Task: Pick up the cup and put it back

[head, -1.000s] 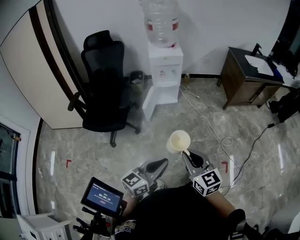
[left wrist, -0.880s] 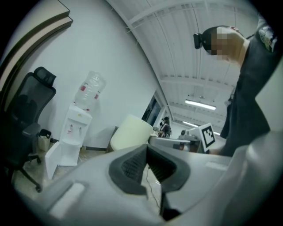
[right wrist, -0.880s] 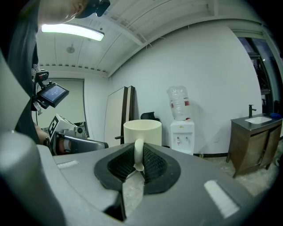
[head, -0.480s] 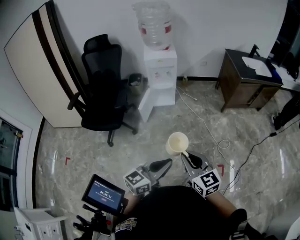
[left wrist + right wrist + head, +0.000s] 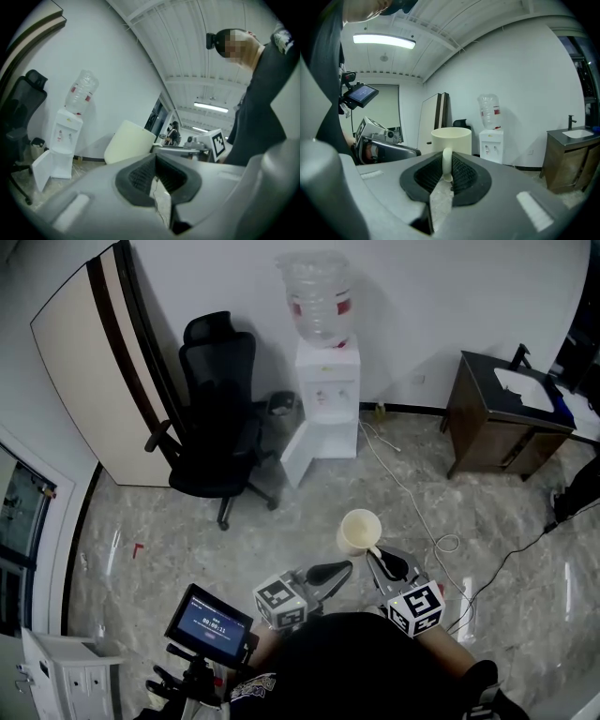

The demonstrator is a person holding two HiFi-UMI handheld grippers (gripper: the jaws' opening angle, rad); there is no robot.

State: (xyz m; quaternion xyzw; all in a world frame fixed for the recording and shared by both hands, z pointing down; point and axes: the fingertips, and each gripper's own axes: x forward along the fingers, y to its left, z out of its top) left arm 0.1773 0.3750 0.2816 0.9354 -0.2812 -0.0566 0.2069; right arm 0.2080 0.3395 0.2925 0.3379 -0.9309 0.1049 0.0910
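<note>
A cream cup (image 5: 359, 531) hangs in the air above the marble floor, upright, with its mouth up. My right gripper (image 5: 378, 550) is shut on the cup's handle (image 5: 446, 165), which sits pinched between the black pads, and the cup's body (image 5: 451, 139) stands just past the tips. My left gripper (image 5: 343, 568) is to the left of the cup, shut with nothing in it. In the left gripper view the cup (image 5: 129, 147) shows beyond the closed jaws of that gripper (image 5: 156, 180).
Against the far wall stands a white water dispenser (image 5: 326, 399) with its bottle on top. A black office chair (image 5: 220, 427) stands to its left, a dark cabinet (image 5: 497, 418) at the right. A cable (image 5: 422, 512) runs over the floor. A small monitor (image 5: 208, 624) sits on a tripod near my left side.
Both grippers and the cup have travelled level across the room with the person, so the chair, dispenser and cabinet have shifted in view. The grip on the handle is unchanged.
</note>
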